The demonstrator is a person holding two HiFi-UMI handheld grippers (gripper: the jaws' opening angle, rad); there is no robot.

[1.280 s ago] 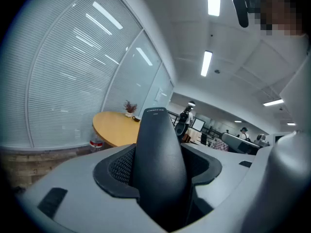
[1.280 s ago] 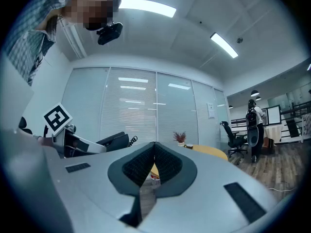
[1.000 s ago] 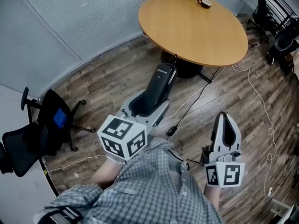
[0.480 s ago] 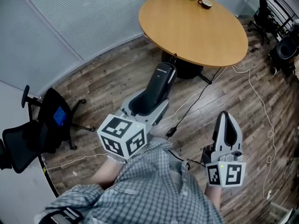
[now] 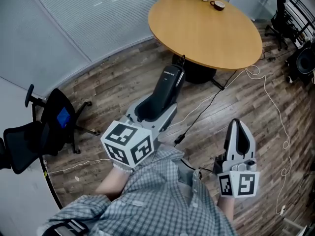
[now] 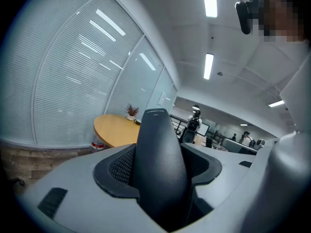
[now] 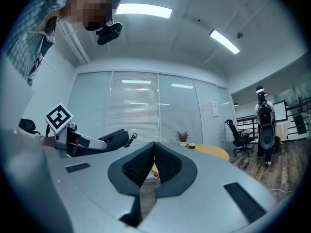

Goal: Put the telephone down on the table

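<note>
Office: blind-covered glass partitions (image 5: 98, 14), round wooden meeting table (image 5: 206, 31), black swivel chair (image 5: 51, 132).

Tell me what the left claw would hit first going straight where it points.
Probably the round table, touched first by the telephone sticking out of the left claw; the way there looks free, though depth is unclear.

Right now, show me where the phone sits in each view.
Head view: phone at centre, held in the left claw.
Left gripper view: phone at centre, between the jaws.
Right gripper view: phone left of centre, beyond the jaws.
Shared landmark: the table, in all three.
</note>
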